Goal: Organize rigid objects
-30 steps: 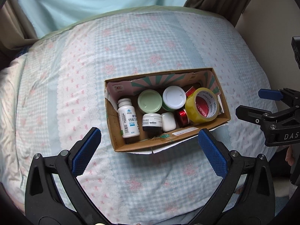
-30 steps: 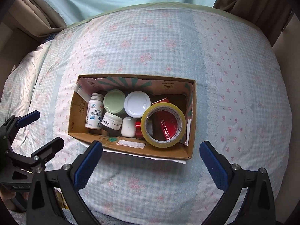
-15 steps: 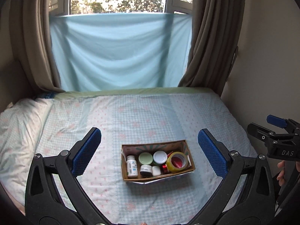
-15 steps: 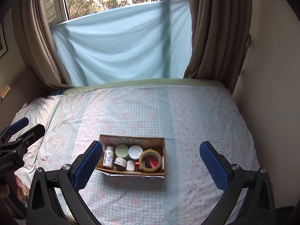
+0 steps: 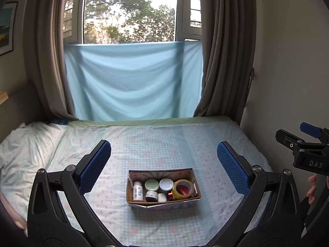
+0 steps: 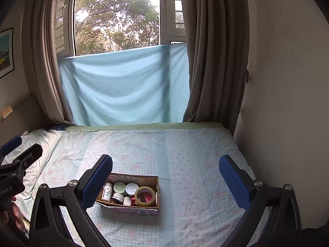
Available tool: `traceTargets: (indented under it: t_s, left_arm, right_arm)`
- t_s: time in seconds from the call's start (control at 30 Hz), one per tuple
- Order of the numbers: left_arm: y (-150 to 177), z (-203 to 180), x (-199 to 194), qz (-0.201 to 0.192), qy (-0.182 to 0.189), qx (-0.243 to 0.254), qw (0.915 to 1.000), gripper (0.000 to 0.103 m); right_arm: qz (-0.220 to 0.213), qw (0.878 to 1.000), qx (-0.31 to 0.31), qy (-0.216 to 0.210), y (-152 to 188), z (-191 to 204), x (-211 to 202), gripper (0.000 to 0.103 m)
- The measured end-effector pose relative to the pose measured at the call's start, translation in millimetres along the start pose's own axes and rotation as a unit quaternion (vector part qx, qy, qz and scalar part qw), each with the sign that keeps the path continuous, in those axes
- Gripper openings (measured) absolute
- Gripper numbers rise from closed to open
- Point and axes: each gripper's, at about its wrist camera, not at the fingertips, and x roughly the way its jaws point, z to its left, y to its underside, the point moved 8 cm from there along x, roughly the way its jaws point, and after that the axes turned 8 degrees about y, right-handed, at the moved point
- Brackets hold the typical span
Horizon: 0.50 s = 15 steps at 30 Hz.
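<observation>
Both my tongs are up in the air over the near end of the bed (image 5: 164, 144), and both are spread wide with nothing between the pads. Left tongs (image 5: 163, 165) frame the cardboard box (image 5: 162, 202) from above and behind; right tongs (image 6: 165, 182) do the same, the box sitting closer to their left pad.

The box rests flat on the checked, flowered bedsheet, roughly mid-bed towards me, and it's full. I see a white pill bottle (image 5: 137, 191) standing at its left end, a pale green lid (image 5: 152, 184) and a white lid (image 5: 166, 183) side by side behind, a dark little jar (image 5: 151, 196) and a small white jar (image 5: 162, 197) in front. At the right end a roll of yellow tape (image 5: 183, 189) leans against the wall of the box, with something red just beside it that I can't make out.

Pillow (image 5: 26, 144) off to the left, blue cloth (image 5: 133, 82) hanging across the lower window (image 5: 131, 12), brown curtains either side.
</observation>
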Motion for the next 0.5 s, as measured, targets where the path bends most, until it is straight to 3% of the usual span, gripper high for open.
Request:
traceTargets:
  t_s: [0.5]
  left_arm:
    - [3.4, -37.5, -0.7, -0.001, -0.019, -0.004, 0.9998, 0.103]
  right_arm:
    - [-0.009, 1.0, 0.007, -0.007, 1.0, -40.4, -1.4, 0.103]
